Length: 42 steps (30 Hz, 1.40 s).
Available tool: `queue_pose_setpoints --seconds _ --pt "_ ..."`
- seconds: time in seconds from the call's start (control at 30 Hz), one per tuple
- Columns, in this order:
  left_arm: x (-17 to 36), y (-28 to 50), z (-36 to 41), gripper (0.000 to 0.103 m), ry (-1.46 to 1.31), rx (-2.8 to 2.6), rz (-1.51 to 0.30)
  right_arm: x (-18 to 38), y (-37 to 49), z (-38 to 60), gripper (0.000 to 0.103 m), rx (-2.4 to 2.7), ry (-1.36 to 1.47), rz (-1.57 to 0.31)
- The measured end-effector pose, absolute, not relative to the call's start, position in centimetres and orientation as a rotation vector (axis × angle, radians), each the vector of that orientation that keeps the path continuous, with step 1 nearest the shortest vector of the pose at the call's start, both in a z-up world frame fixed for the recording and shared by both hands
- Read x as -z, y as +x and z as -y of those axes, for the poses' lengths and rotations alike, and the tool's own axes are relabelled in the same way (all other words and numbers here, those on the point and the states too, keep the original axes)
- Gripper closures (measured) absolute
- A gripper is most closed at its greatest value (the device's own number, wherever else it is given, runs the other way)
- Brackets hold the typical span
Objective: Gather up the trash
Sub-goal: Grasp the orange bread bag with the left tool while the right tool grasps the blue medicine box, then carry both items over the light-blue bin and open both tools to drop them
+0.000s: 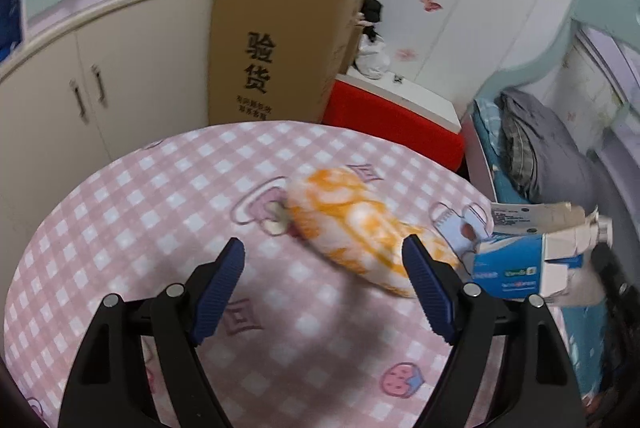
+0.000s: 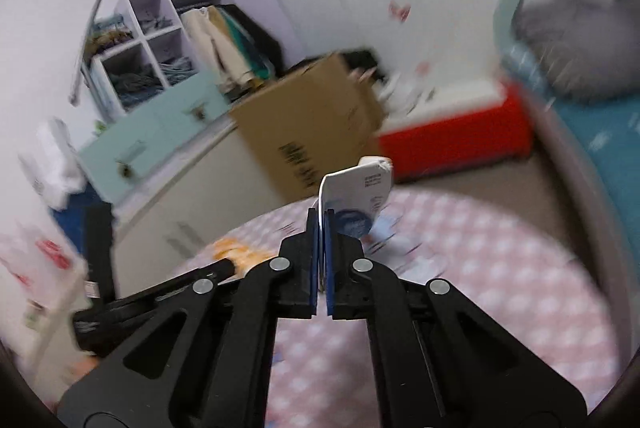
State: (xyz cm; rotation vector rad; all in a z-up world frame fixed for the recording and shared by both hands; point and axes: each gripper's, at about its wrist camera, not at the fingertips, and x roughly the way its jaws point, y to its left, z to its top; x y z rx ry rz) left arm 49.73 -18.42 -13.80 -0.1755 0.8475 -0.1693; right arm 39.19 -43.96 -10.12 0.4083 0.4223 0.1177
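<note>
An orange-and-white snack bag (image 1: 352,224) lies on the round table with the pink checked cloth (image 1: 160,187). My left gripper (image 1: 324,248) hovers open just in front of the bag, its right finger overlapping the bag's near end. A flattened blue-and-white carton (image 1: 520,260) hangs at the table's right edge. In the right wrist view the same carton (image 2: 354,191) sticks up from between the pads of my right gripper (image 2: 320,216), which is shut on its lower edge and holds it above the table (image 2: 500,268). The snack bag (image 2: 236,252) shows blurred at the left.
Behind the table a tall cardboard box (image 1: 280,47) stands beside a red-and-white cooler (image 1: 392,123). Cream cabinets (image 1: 60,99) line the left side. A bed with grey bedding (image 1: 552,147) lies close on the right. Shelves with clothes (image 2: 152,39) stand further back.
</note>
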Motion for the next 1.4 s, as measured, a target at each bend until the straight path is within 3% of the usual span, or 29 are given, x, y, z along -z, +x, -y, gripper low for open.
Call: queue_pose_setpoints --seconds 0.47,0.7,0.87,1.4 --pt "16.0 52.3 22.1 0.024 -0.223 0.113 -0.946 10.4 40.2 41.0 0.100 -0.070 0.235 -0.443" --pt "16.1 51.8 23.3 0.060 -0.180 0.153 -0.937 10.5 40.2 40.7 0.100 -0.071 0.223 -0.444" --pt "15.0 50.6 23.3 0.074 -0.159 0.165 -0.910 10.5 40.0 40.7 0.100 -0.088 0.232 -0.445" --pt "8.0 39.9 16.0 0.075 -0.025 0.142 -0.773 7.4 34.4 34.8 0.100 -0.237 0.288 -0.446"
